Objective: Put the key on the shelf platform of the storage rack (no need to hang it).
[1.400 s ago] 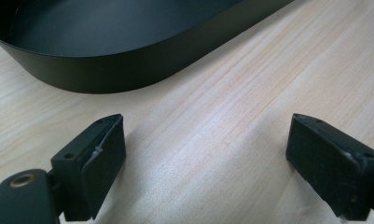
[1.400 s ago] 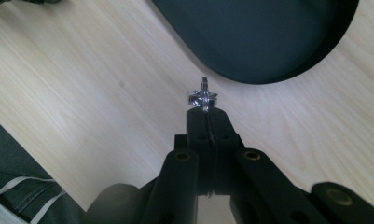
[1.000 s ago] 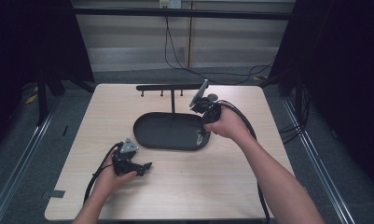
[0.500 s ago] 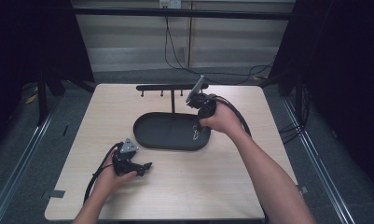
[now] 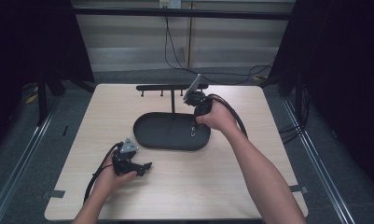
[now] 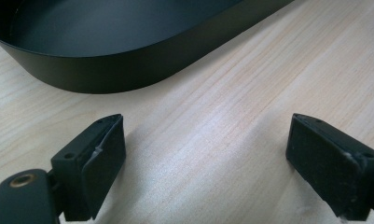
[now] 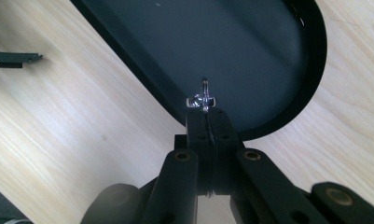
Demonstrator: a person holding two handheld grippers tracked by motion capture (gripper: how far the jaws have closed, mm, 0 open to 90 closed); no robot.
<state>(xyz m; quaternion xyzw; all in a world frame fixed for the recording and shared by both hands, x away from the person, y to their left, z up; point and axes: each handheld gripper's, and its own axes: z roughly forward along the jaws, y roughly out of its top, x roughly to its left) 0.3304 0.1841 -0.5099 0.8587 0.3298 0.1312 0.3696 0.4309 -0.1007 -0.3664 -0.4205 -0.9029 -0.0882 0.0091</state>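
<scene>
A small silver metal clasp (image 7: 203,99) sticks out from the tips of my right gripper (image 7: 207,116), whose jaws are shut on it. In the high view that right gripper (image 5: 194,130) points down over the right end of the black oval tray (image 5: 142,135), with the clasp (image 5: 194,132) hanging just above the tray floor. My left gripper (image 5: 145,166) lies on the table in front of the tray's left end. It stands open (image 6: 205,154), with bare wood between its pads and the tray wall (image 6: 105,74) just ahead.
A black T-shaped rack (image 5: 170,87) with small hooks stands behind the tray at the table's back edge. A dark flat piece (image 7: 12,58) shows on the wood to the left in the right gripper view. Cables trail from both grippers.
My right hand has drifted a little to the left over the tray's right end, still holding the clasp. The left hand has stayed where it was.
</scene>
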